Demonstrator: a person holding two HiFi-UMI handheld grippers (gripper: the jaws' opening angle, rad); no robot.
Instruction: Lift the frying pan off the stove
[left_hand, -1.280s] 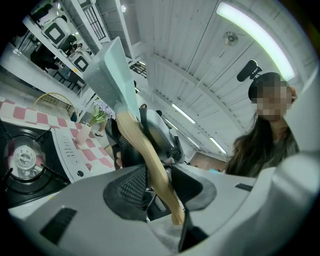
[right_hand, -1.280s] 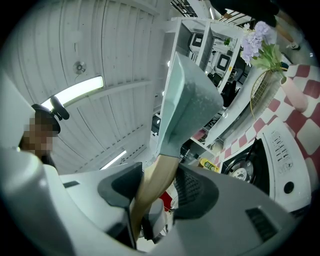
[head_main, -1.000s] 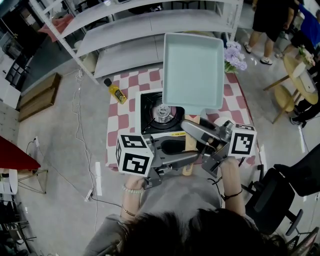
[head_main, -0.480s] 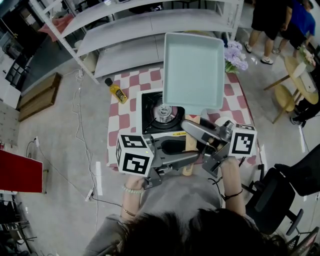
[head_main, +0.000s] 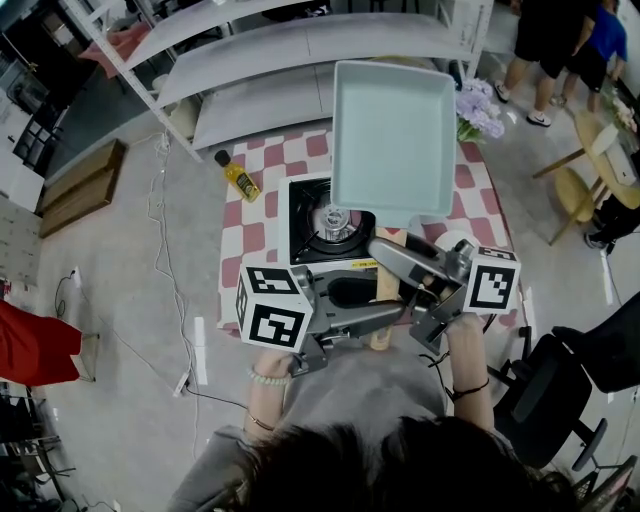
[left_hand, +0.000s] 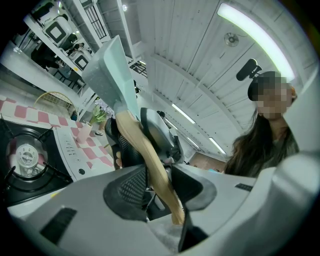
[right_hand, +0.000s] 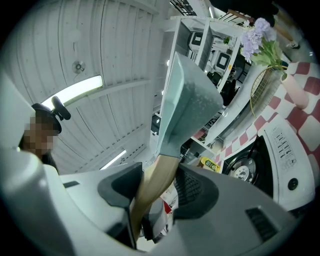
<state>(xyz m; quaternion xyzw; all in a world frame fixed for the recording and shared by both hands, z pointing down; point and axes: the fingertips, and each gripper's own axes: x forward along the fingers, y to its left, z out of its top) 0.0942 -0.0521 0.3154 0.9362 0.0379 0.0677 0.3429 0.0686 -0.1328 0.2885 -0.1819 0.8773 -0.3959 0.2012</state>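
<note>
Frying pan (head_main: 392, 135) hangs tilted above the stove (head_main: 310, 215), its wooden handle (head_main: 384, 292) pinched by the left gripper (head_main: 388, 316) and right gripper (head_main: 392, 258); lift seems done, so next it needs level carrying aside.

A red and white checked cloth (head_main: 275, 160) is covering the table. A yellow bottle (head_main: 238, 175) is sitting on it near the left edge. Purple flowers (head_main: 480, 108) are sitting at the far right corner. White shelves (head_main: 270, 95) are standing behind. People (head_main: 550, 35) are standing farther off.
</note>
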